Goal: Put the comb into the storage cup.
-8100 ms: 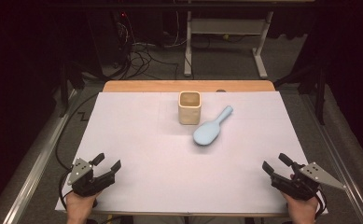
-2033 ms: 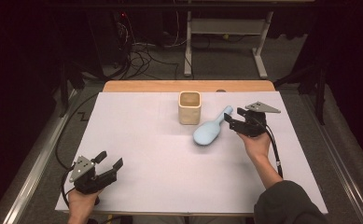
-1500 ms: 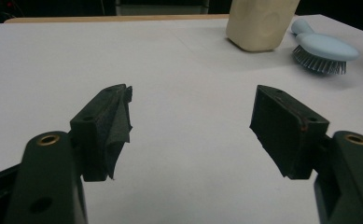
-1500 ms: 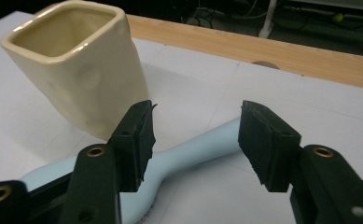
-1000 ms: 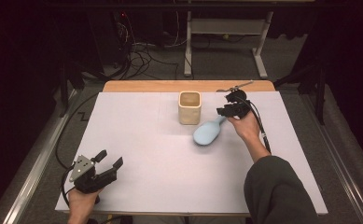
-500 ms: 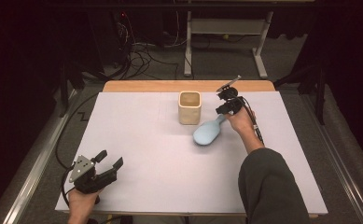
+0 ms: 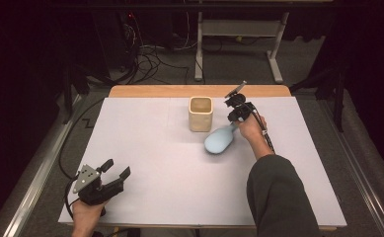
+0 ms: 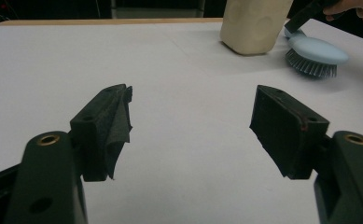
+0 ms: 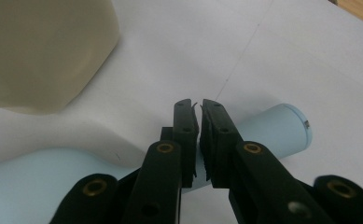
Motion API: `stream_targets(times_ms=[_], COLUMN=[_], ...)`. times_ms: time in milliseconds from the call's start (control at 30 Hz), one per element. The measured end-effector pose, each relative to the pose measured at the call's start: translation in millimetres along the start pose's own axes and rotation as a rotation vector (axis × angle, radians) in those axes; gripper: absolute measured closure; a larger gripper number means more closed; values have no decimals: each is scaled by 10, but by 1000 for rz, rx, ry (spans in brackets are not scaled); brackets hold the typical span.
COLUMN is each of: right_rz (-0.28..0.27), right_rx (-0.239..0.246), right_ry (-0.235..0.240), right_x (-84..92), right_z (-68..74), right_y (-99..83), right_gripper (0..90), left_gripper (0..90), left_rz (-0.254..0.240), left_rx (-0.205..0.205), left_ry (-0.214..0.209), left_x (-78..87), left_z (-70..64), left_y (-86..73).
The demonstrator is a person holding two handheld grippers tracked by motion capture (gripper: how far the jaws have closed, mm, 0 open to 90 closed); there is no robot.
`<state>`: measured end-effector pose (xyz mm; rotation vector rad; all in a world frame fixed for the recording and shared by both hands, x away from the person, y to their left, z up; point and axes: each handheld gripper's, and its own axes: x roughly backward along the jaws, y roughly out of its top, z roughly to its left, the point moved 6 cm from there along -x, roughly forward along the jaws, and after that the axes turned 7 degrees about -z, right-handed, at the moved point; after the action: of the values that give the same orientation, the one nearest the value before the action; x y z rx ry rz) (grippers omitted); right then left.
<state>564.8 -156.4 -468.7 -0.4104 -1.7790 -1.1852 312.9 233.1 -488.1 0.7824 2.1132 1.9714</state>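
A light blue scrubbing brush (image 7: 219, 140) lies bristles down on the white table cover, just right of a beige square cup (image 7: 200, 113). My right gripper (image 7: 234, 118) points down onto the brush's handle by the cup. In the right gripper view its jaws (image 9: 197, 105) have just been closing and now stand almost together, crossing in front of the blue handle (image 9: 272, 128); I see nothing pinched between them. The cup (image 9: 39, 51) is at upper left there. My left gripper (image 7: 117, 168) rests open at the front left, its jaws (image 8: 191, 112) wide apart and empty, facing the cup (image 8: 254, 23) and brush (image 8: 317, 51).
The white cover (image 7: 155, 148) spans the table, with a wooden strip (image 7: 179, 91) along the far edge. Beyond it are a desk frame (image 7: 239, 34) and floor cables (image 7: 145, 54). Metal rails run along both sides.
My right hand has shifted a little left and down onto the brush handle, and its jaws have come together. The left gripper, cup and brush have stayed put.
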Motion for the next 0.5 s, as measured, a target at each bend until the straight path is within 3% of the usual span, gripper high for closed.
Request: stream_targets(times_ms=[200,500], right_rz=[20,42], right_rx=[28,43], right_ry=[9,-20], right_x=[1,-54], right_z=[52,62], right_y=[-12,-14], right_gripper=[867,867], left_gripper=[292,292], left_rz=[1,-3], left_rx=[-3,1], left_ry=[-3,-3], left_x=[0,5], left_z=[-4,0], left_y=[0,3])
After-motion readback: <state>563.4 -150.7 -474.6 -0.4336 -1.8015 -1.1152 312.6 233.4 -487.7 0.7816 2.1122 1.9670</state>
